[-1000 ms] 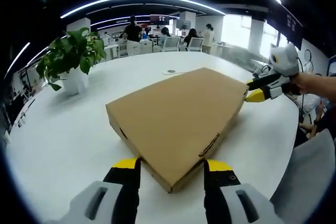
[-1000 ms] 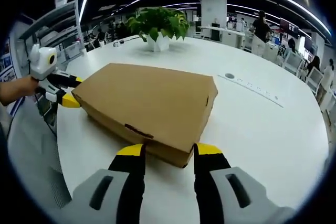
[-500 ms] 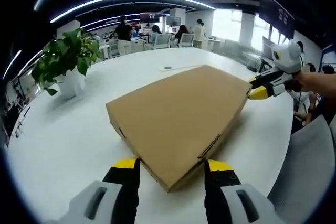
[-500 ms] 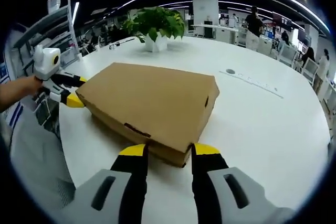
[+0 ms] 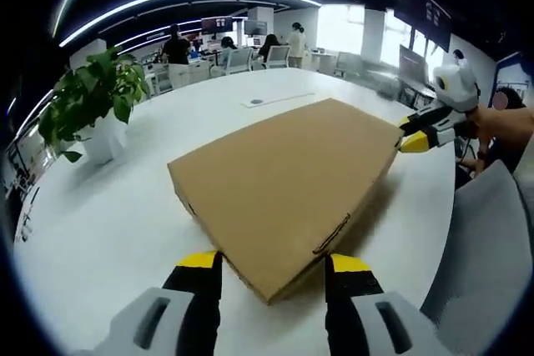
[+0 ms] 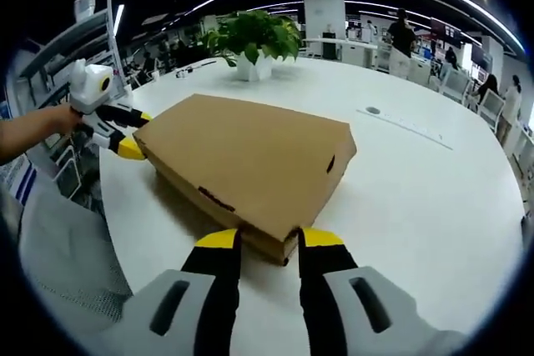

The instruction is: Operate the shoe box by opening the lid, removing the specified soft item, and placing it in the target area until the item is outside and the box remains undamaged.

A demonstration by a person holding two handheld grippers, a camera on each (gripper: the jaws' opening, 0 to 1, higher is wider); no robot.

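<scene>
The box (image 5: 279,198) lies flat and closed on the white tabletop (image 5: 100,223), a plant (image 5: 88,106) well behind it. The left tongs (image 5: 271,268) stand open astride one corner, jaws either side of it. The right tongs (image 6: 269,243) stand open astride the opposite corner. Neither pair clamps anything yet. The box looks like light, stiff corrugated card that would dent or tear if pinched hard. The lid's edge near a corner seems the best hold, lifted gently and evenly. The soft item inside is hidden.
</scene>
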